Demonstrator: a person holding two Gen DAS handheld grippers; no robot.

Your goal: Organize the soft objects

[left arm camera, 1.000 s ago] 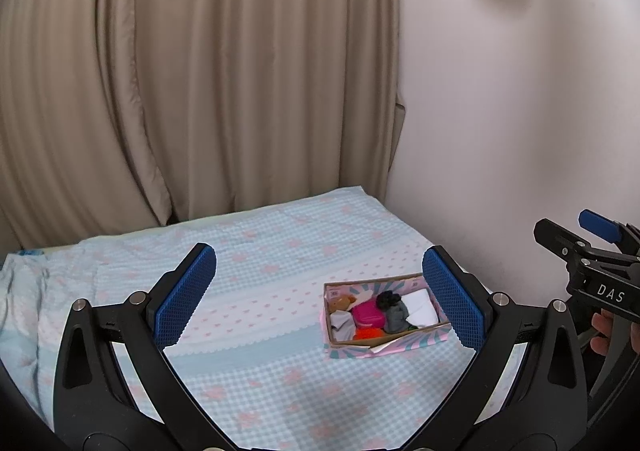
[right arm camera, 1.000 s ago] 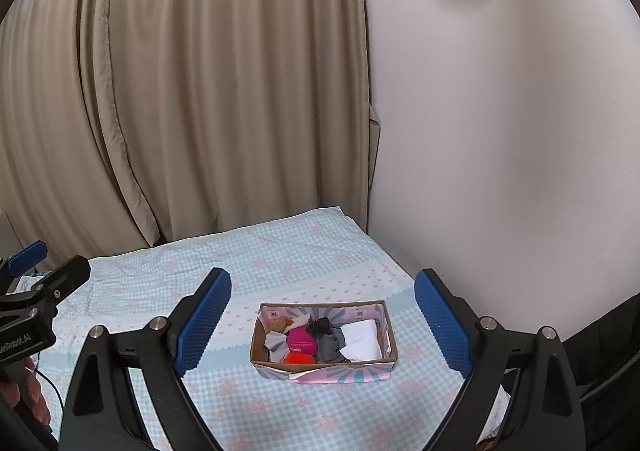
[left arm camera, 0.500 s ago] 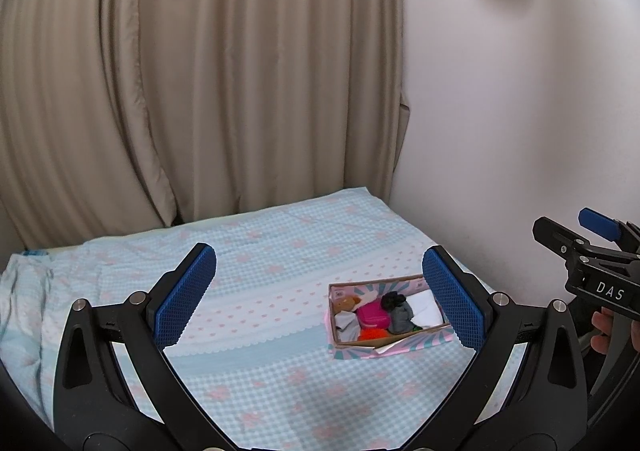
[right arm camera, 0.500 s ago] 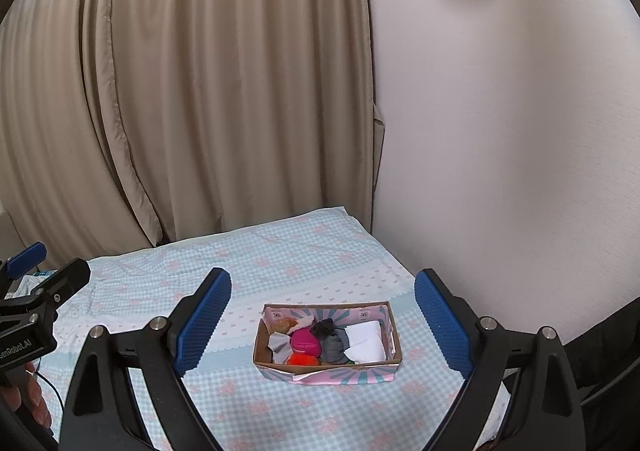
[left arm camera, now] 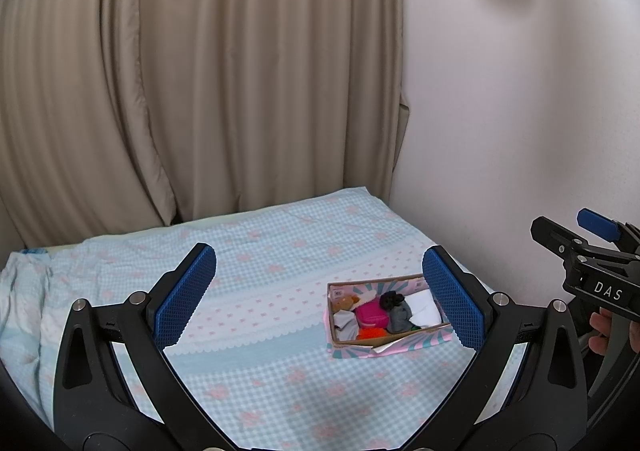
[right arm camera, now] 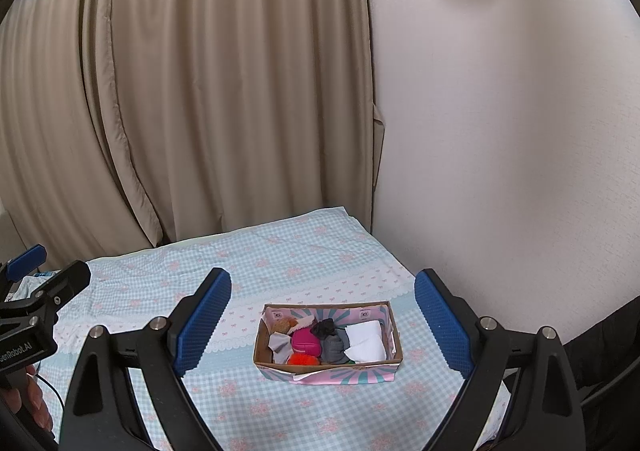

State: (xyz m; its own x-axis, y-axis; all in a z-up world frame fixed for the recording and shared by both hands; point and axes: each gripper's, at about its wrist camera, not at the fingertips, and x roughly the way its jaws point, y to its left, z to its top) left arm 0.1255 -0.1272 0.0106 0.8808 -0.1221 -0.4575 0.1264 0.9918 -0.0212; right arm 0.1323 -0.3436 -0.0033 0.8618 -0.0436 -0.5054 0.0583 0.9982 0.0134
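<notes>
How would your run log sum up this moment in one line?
left tool: open, empty | right tool: open, empty | box: on bed, filled

Ahead of you, beige curtains (right arm camera: pixel 192 91) hang beside a plain white wall (right arm camera: pixel 500 111), behind a bed (right arm camera: pixel 304 251) with a pale blue checked sheet.

My left wrist view looks forward and somewhat down over the bed (left arm camera: pixel 256 251), well back from it, toward the curtain (left arm camera: pixel 200 71) and wall (left arm camera: pixel 520 111). My right wrist view sits just beside it, facing the same way. Both share the box (left arm camera: pixel 390 344) (right arm camera: pixel 326 370); it sits right of centre in the left view, centred in the right.
</notes>
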